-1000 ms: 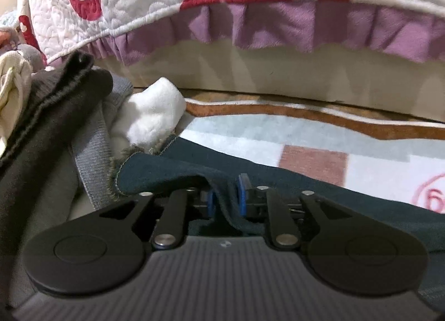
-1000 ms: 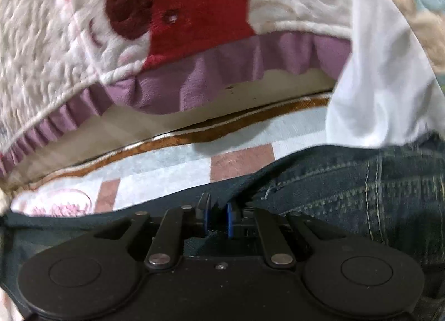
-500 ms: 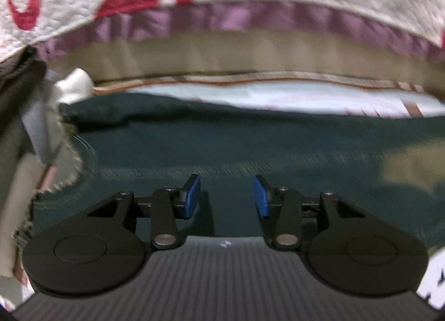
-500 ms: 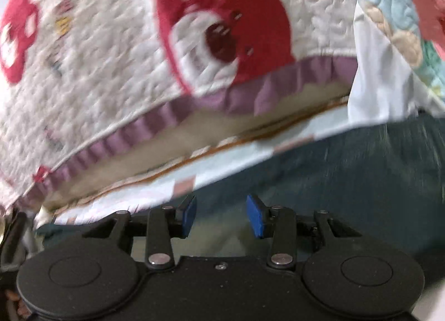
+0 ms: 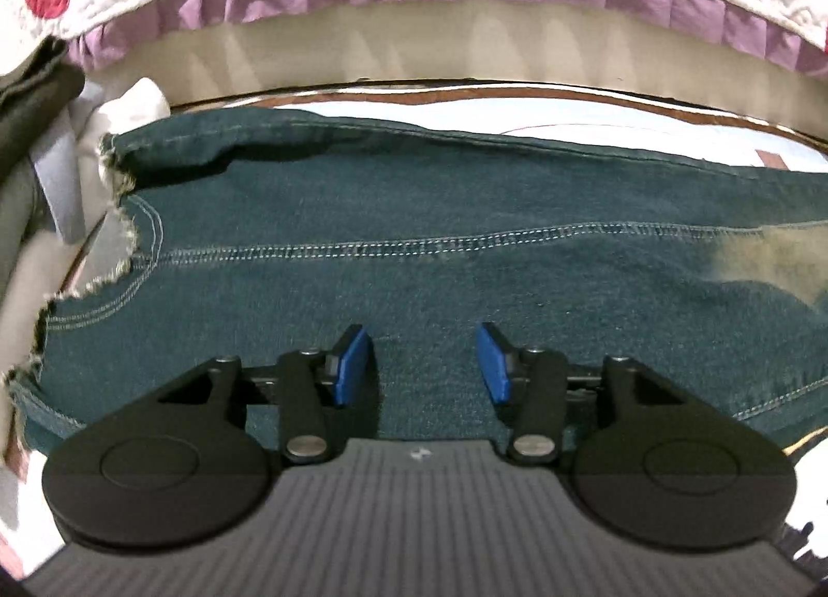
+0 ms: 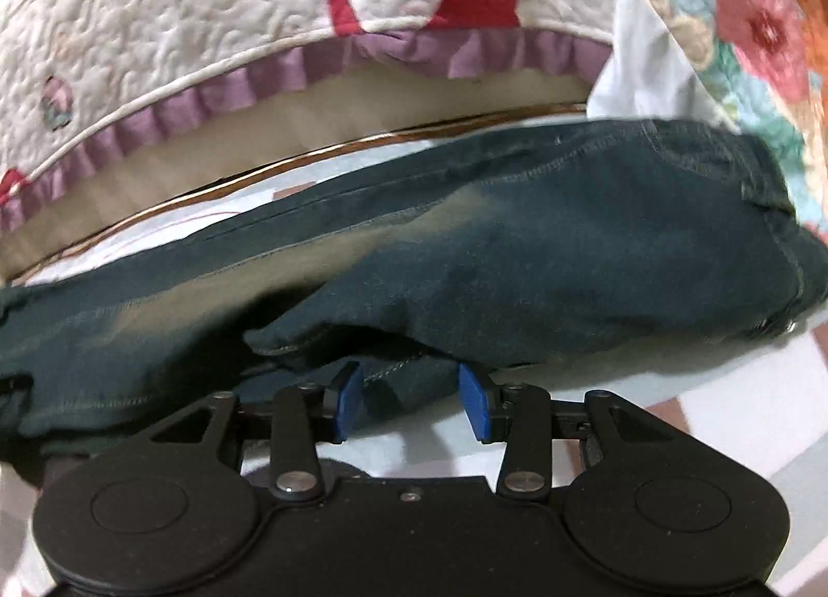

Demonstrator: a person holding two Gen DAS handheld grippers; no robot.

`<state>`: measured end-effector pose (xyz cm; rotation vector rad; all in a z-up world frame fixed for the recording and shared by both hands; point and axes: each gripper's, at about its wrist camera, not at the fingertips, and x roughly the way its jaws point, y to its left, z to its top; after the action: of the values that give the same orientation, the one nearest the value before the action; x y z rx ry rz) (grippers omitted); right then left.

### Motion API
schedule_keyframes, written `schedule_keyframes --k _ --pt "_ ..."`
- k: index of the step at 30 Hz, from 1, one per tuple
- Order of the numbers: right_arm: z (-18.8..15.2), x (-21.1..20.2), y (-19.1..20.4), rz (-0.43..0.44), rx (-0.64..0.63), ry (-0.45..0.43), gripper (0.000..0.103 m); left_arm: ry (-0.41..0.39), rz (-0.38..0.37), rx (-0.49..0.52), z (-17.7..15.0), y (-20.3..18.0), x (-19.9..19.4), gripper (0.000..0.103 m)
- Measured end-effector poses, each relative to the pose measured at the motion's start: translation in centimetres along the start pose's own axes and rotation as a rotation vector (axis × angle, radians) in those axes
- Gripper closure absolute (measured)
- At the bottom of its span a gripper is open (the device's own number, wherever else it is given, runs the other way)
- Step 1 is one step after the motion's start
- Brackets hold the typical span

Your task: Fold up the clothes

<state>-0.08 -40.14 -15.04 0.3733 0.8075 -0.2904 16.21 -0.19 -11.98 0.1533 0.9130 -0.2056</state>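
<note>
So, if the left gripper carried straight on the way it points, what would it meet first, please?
Most likely the dark denim jeans spread right ahead of the open left gripper; nothing shows between them, though depth is hard to judge.

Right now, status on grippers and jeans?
Left gripper open, empty. Right gripper open, empty. Jeans lying flat, released. Nothing in the way.

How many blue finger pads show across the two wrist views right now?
4. Two on the left gripper, its pads apart above the jeans; two on the right gripper, its pads apart at the jeans' near edge. None looks hidden.
</note>
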Motion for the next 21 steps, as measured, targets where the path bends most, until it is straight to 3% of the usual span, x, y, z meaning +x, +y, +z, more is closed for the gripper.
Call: schedule_keyframes --k 1,3,5,8,10,11,12,13,17,21 --pt "0.0 0.1 0.3 -0.004 0.004 -0.009 0.054 0.0 0.002 -0.008 -0.1 0.0 0.0 0.057" --pt "0.3 0.9 1.0 0.018 0.049 -0.022 0.036 -0.001 0.006 -0.013 -0.2 0.0 0.1 0.057" --pt "0.8 2.3 2.2 0.015 0.05 -0.014 0.034 -0.002 0.011 -0.011 -0.3 -0.1 0.2 0.057" --pt "1.1 4.2 4.0 -0.082 -0.03 -0.006 0.035 -0.002 0.02 -0.011 -0.3 -0.2 0.4 0.057" --pt "0.8 5.1 4.8 -0.156 -0.13 -0.001 0.04 -0.001 0.026 -0.008 -0.3 -0.3 0.4 0.057" --pt "0.9 4.8 4.4 -0.173 -0.142 -0.009 0.047 -0.003 0.029 -0.003 -0.3 -0.4 0.4 0.056" --pt "1.0 4.3 3.7 -0.181 -0.139 -0.021 0.073 -0.005 0.032 0.002 -0.3 -0.4 0.3 0.055" --pt "1.2 3.8 3.0 -0.19 -0.136 -0.032 0.077 -0.007 0.037 0.003 -0.3 -0.4 0.3 0.055" --pt "2.6 1.2 -2.5 -0.065 0.093 -0.015 0.081 -0.016 0.053 -0.008 -0.7 0.4 0.1 0.054" --pt "1.4 -2.3 -3.1 -0.036 0.085 -0.031 0.081 -0.024 0.085 -0.014 -0.7 1.6 0.1 0.05"
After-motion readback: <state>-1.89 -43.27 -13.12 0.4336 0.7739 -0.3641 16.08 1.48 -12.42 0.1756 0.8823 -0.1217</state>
